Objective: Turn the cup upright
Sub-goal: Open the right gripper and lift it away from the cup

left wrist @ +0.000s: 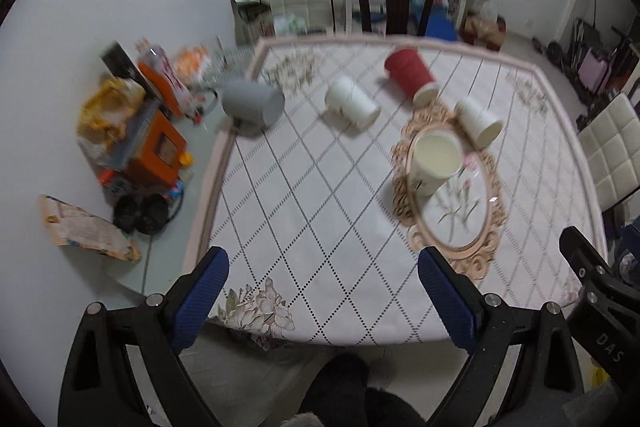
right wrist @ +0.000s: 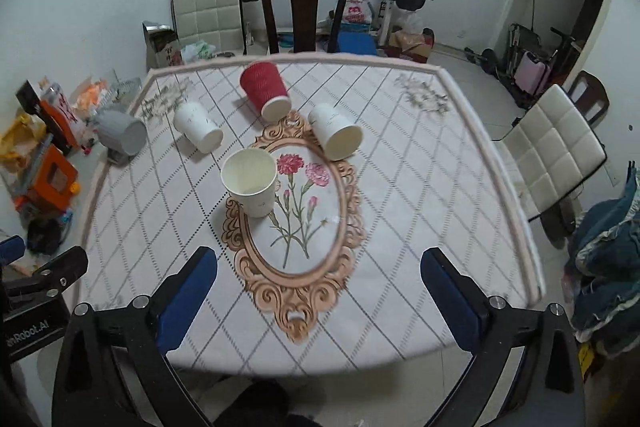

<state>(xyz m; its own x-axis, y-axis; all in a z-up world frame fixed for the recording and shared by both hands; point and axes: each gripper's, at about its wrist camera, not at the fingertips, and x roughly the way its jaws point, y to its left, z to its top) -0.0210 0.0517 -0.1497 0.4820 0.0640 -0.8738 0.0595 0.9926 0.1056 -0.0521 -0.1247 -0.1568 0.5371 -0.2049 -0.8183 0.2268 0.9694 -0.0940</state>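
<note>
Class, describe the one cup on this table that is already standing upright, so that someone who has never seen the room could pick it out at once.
Start at the table, covered by a diamond-patterned cloth, and find the ornate oval flower medallion at its middle. On the medallion's left edge stands the upright cup, cream paper with its open mouth facing up. The other four cups, red, grey and two white, all lie tipped on their sides.

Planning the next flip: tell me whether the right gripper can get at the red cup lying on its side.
Probably yes: the right gripper is open, and only bare tablecloth lies before the red cup.
</note>
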